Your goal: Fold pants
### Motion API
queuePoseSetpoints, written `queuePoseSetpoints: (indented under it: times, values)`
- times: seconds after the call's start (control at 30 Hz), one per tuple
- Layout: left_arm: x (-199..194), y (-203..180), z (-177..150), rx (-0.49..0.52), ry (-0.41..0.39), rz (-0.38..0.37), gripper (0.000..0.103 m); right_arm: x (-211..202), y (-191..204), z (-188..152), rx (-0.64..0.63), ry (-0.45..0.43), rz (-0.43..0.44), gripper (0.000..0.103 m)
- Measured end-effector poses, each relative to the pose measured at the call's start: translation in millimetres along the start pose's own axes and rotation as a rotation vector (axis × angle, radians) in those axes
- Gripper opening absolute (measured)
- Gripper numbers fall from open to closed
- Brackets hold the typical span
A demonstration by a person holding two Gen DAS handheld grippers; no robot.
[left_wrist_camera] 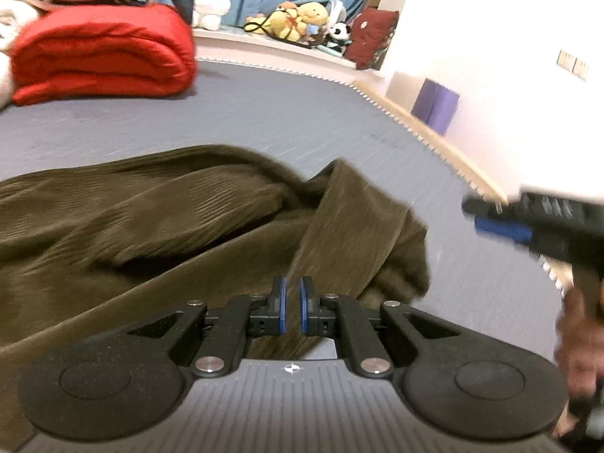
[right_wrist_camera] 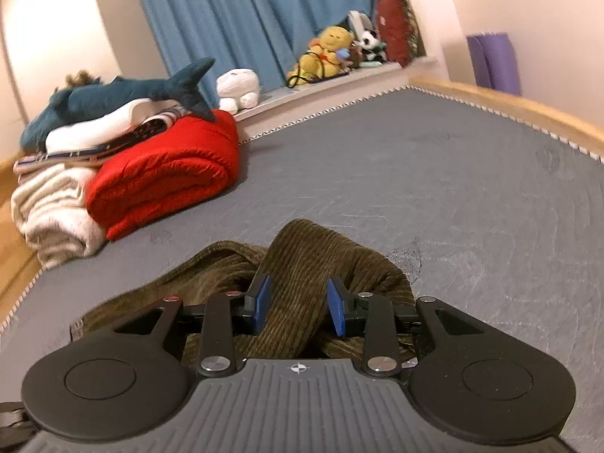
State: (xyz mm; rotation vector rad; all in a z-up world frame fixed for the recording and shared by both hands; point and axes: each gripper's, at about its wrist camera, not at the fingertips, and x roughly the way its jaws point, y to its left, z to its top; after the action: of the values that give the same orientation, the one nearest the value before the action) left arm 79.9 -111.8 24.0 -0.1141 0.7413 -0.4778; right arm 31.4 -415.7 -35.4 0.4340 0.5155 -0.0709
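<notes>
we see the olive corduroy pants lying crumpled on the grey bed, spread across the left and middle of the left wrist view, with one folded-over leg end reaching just past our left gripper. that gripper sits low over the cloth with its blue pads nearly together, only a narrow slit between them, and we cannot tell whether any fabric is caught there. in the right wrist view the pants bunch up directly in front of and under our right gripper, whose jaws stand wide apart with a ridge of corduroy running between them (the pads do not seem to press it). from the left camera the right gripper shows blurred at the right edge, beside the pants. a folded red quilt lies well apart, farther up the bed.
</notes>
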Motion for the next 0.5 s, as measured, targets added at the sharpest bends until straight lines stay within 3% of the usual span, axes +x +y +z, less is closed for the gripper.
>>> queuePoseSetpoints:
  times: [0.17, 0.23, 0.3, 0.47, 0.5]
  values:
    - [66.8, -25.3, 38.4, -0.001, -0.023, -0.024, 0.015, -8.6, -28.2, 21.0, 0.147, 0.006, -0.025, 0.037]
    - [95.5, -25.5, 49.2, -0.038, -0.007, -0.028, 0.036, -12.3, -39.6, 27.4, 0.19, -0.003, -0.043, 0.04]
    - [120.0, -22.9, 54.6, -0.078, 0.012, -0.042, 0.043, -18.0, -52.2, 32.7, 0.23, -0.016, -0.062, 0.041]
    - [159.1, -11.8, 56.1, -0.15, 0.075, -0.11, 0.043, -28.9, -74.9, 40.8, 0.279, -0.033, -0.091, 0.042]
    - [158.9, -9.4, 53.8, -0.152, 0.081, -0.12, 0.034, -29.8, -77.7, 42.0, 0.285, -0.034, -0.098, 0.044]
